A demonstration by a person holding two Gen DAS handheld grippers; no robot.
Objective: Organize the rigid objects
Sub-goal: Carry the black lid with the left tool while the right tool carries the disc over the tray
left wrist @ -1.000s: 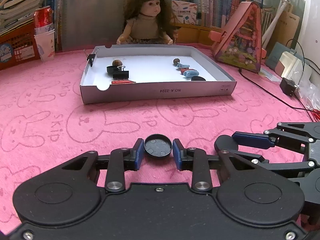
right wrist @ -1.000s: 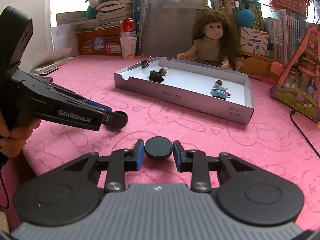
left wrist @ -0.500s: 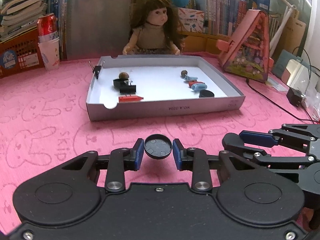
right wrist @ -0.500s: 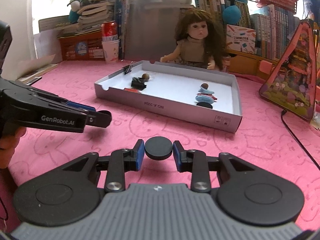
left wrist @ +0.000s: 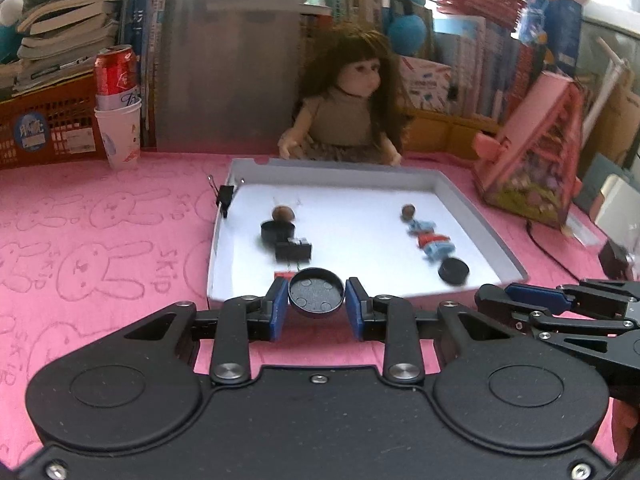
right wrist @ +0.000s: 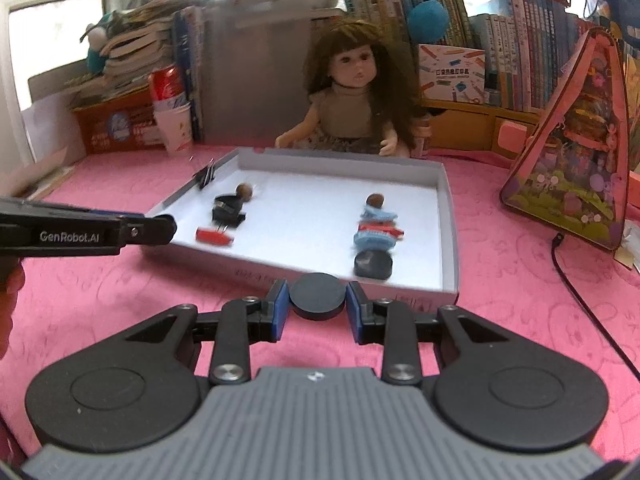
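- Holding a round black cap [left wrist: 316, 295] between its blue pads, the left gripper [left wrist: 316, 308] is closed on it; the cap is round with no long axis, and its hollow side with small dimples faces the camera.
- The right gripper [right wrist: 318, 307] is likewise clamped on a black disc [right wrist: 318, 295], whose smooth flat face is turned up toward the camera.
- Both held pieces hang at the near wall of the white tray [right wrist: 448, 216], the landmark here: the cap over the tray's near-left part, the disc just outside its near wall.
- Inside the tray, a left column runs from far to near: a brown nut [left wrist: 283, 213], a black cap, a black binder clip [left wrist: 293, 251] and a red piece [right wrist: 214, 237].
- A right column holds a second nut [right wrist: 375, 200], blue and red pieces [right wrist: 376, 232] lying crosswise to the column, and a black disc [right wrist: 373, 265] nearest the near wall.
- Bare white floor lies between the two columns; near space in the left column is partly hidden by the held cap.
- Another binder clip [left wrist: 225, 198] sits on the tray's left wall.
- Both grippers tilt downward toward the tray, side by side; the left one enters the right wrist view from the left edge, tip near the tray's near-left corner.
- The pink counter [right wrist: 500, 280] surrounds the tray; a doll [right wrist: 356, 96] sits just behind the far wall.
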